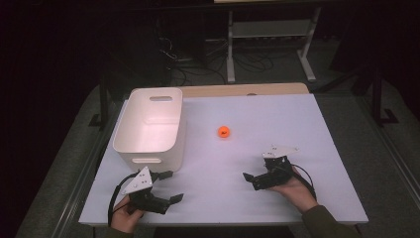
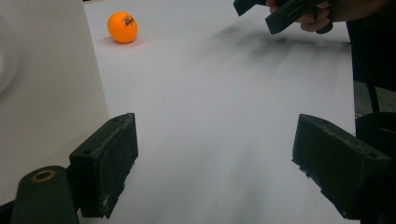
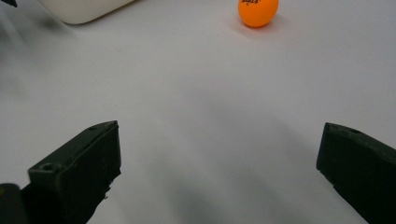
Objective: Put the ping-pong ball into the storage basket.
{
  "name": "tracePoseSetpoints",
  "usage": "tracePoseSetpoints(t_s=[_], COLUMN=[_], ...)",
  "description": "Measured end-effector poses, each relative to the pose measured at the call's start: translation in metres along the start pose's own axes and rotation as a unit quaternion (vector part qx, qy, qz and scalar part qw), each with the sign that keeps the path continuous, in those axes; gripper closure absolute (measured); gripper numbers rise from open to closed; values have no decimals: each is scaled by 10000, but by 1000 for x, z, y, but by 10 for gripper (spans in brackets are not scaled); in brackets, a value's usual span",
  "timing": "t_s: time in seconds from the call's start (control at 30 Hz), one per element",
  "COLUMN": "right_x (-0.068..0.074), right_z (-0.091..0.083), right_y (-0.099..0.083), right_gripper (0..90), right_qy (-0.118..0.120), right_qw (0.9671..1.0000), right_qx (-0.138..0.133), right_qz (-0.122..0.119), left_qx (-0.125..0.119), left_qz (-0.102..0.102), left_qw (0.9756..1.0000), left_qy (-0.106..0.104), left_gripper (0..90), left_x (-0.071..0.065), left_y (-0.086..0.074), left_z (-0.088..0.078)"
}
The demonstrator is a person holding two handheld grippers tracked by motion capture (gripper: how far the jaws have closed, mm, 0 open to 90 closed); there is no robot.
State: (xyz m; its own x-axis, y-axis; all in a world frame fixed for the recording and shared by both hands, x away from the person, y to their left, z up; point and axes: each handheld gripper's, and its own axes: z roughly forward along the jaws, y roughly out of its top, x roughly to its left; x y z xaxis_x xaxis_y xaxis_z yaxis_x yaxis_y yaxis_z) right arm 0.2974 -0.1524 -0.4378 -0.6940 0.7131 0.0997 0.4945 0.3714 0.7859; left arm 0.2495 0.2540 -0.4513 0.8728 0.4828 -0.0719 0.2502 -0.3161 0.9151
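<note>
White table: orange ball mid-surface, white bin at left, apart.

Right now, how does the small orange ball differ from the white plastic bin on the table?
The small orange ball is round and bright with dark print, while the white plastic bin is boxy and plain with handle slots. The ball is far smaller than the bin. The ball lies mid-table; the bin stands at the left. Both rest on the white tabletop, untouched by the tongs.

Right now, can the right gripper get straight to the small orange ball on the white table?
Probably yes. The right gripper has its jaws open, and bare white table lies between it and the small orange ball.
</note>
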Motion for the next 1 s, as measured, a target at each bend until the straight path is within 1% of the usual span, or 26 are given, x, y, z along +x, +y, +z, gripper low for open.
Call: tracePoseSetpoints(t_s=[0.43, 0.63, 1.0], right_x=[-1, -2, -1], right_z=[3, 4, 9], right_y=[4, 5, 10], right_gripper=[0, 0, 0], right_qy=[10, 15, 23], right_qw=[10000, 10000, 10000], right_qx=[19, 17, 17], right_qz=[25, 74, 28], left_qx=[22, 30, 31], left_qz=[11, 4, 4], left_qw=[10000, 10000, 10000], left_qy=[5, 10, 9], left_gripper=[141, 141, 141], left_x=[0, 0, 0], left_y=[0, 0, 0], left_z=[0, 1, 1])
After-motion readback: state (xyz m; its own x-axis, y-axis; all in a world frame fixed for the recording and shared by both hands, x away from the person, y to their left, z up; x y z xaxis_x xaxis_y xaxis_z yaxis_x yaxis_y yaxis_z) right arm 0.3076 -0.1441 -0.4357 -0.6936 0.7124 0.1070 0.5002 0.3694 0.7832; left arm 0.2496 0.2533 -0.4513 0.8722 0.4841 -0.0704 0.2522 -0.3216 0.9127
